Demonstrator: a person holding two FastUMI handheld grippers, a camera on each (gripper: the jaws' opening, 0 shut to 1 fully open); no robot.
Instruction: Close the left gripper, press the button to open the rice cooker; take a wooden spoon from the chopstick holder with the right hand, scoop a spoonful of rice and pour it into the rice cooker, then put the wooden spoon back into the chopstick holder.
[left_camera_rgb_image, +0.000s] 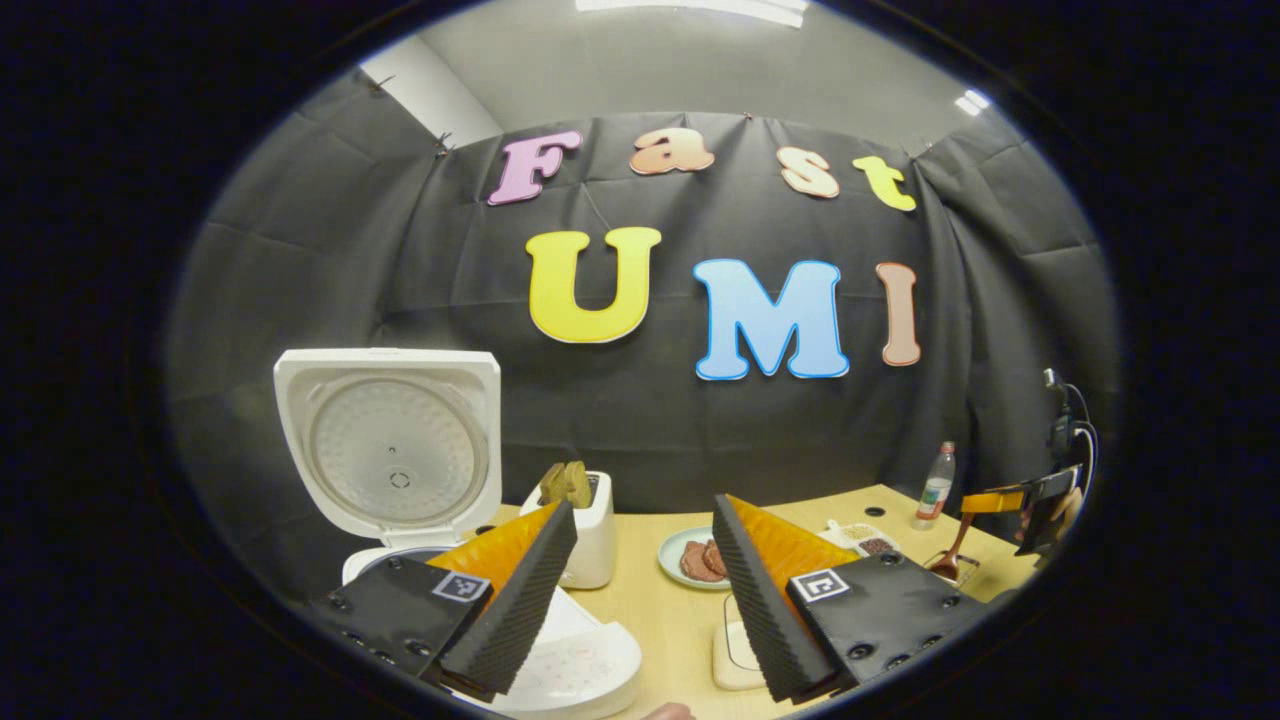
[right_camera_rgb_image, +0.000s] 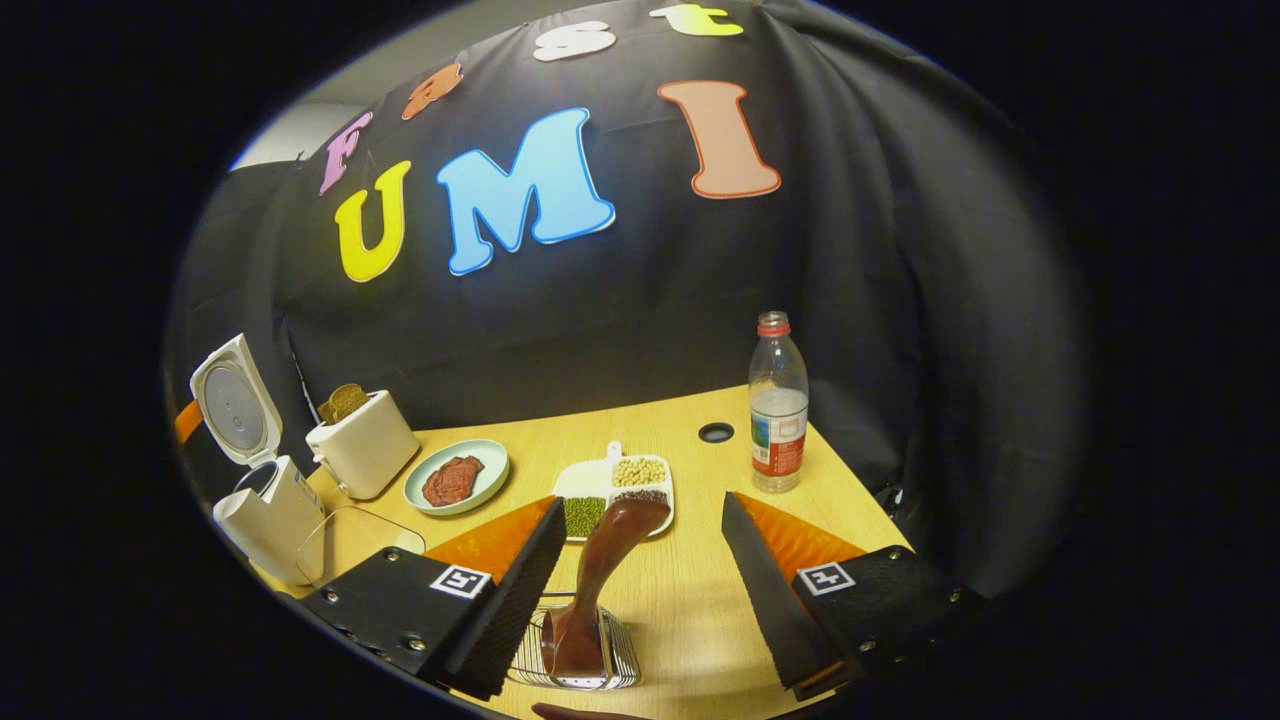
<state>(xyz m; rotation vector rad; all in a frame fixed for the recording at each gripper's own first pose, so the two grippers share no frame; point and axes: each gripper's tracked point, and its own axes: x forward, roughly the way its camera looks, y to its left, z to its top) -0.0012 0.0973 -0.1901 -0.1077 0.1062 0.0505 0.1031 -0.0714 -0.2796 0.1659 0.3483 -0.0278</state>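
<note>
A light wooden bench carries everything. At its left end stands the white rice cooker with its lid up, and a white toaster sits just beside it nearer the back edge. Toward the middle lie a plate and a divided white tray. A plastic bottle stands near the back right corner. A wire chopstick holder rests at the front edge.
</note>
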